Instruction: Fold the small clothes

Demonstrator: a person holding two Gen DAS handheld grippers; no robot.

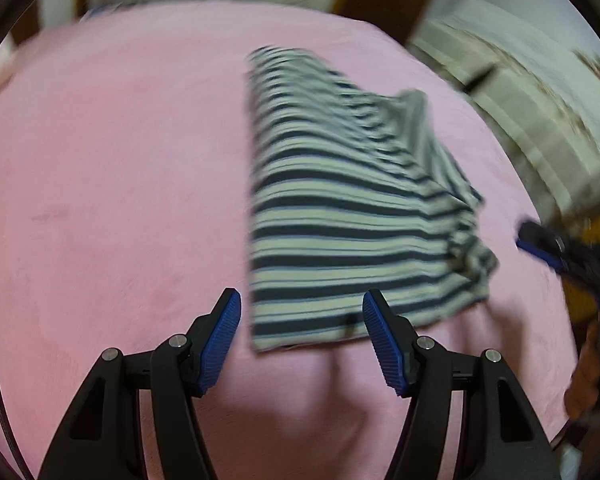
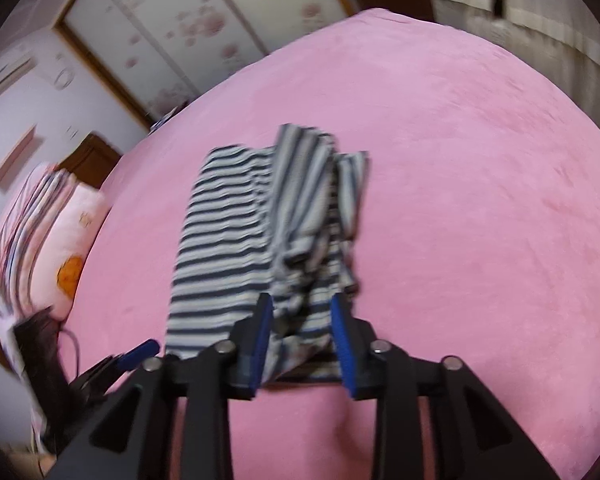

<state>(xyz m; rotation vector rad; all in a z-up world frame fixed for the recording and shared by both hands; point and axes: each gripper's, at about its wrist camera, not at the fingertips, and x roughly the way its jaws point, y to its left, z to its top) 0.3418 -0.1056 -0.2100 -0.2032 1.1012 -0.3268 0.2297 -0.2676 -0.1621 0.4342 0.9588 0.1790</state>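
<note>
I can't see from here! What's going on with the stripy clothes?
Both grippers open. Stripy garment half folded on pink cover. Nothing in the way.

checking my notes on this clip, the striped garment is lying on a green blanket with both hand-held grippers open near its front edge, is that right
Not quite: the blanket is pink, not green, as the left wrist view shows plainly. The rest holds: the striped garment lies on it, with the left hand-held gripper and the right hand-held gripper both open near its front edge.

Pink-blanketed bed, striped garment flat on it.
</note>
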